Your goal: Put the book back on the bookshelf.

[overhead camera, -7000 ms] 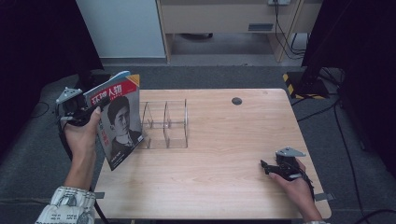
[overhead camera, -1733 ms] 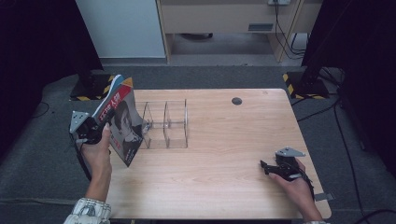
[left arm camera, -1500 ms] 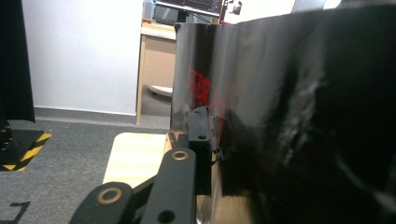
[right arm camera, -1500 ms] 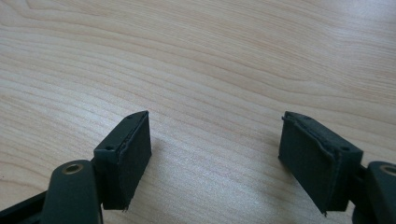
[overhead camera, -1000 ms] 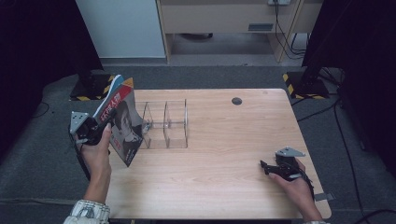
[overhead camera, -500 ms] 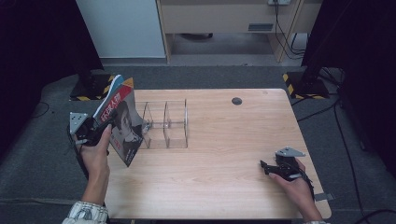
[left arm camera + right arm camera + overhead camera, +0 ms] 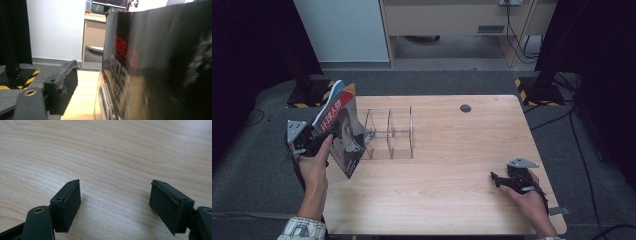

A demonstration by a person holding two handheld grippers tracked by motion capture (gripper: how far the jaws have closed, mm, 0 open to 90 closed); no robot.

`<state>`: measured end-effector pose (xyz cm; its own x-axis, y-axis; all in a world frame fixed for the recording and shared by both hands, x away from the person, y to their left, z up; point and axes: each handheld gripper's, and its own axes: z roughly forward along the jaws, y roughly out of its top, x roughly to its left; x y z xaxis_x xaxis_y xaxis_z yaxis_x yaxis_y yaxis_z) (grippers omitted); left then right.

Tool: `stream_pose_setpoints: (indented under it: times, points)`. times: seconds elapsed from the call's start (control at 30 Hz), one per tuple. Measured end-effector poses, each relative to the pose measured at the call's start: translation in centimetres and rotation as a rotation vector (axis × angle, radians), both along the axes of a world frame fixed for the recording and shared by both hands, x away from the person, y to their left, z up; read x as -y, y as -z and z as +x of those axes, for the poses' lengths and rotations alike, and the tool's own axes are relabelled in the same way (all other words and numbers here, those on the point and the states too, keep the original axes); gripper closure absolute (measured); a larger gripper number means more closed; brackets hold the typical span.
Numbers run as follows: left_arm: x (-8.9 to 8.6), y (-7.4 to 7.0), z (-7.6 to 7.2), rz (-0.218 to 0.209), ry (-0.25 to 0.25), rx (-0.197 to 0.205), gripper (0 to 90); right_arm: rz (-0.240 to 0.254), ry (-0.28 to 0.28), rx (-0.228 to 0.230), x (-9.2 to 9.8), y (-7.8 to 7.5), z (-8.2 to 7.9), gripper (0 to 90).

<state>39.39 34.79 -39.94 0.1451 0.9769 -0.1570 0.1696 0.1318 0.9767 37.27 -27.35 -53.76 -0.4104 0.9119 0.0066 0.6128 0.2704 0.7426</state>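
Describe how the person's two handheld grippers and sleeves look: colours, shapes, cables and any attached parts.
Both grippers are black. The left gripper and right gripper each carry a grey three-cornered plate on top. The right gripper's fingers are flat, blocky black pads on arms with a round brass-coloured rivet. A dark cable trails from the right one. The left sleeve is light with a dark pattern.

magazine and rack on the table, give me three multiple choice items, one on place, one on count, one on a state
1. Where is the magazine?
A. at the left end of the clear rack
B. by the dark round spot
C. under the right gripper

2. How many compartments does the rack show?
A. one
B. two
C. five

3. How is the right gripper?
A. shut on the magazine
B. open over bare wood
C. holding the rack

Answers:
1. A, it leans at the rack's left end.
2. B, one divider splits it in the high view.
3. B, only the table lies between its fingers.
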Motion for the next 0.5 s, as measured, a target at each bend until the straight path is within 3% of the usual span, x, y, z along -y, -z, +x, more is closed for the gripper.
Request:
stream_pose_setpoints:
  times: [0.5]
  points:
    - [0.05,0.14,-0.26,0.009,0.050,0.006,3.0,0.002,0.001,-0.001,-0.03,0.00,-0.01,25.1]
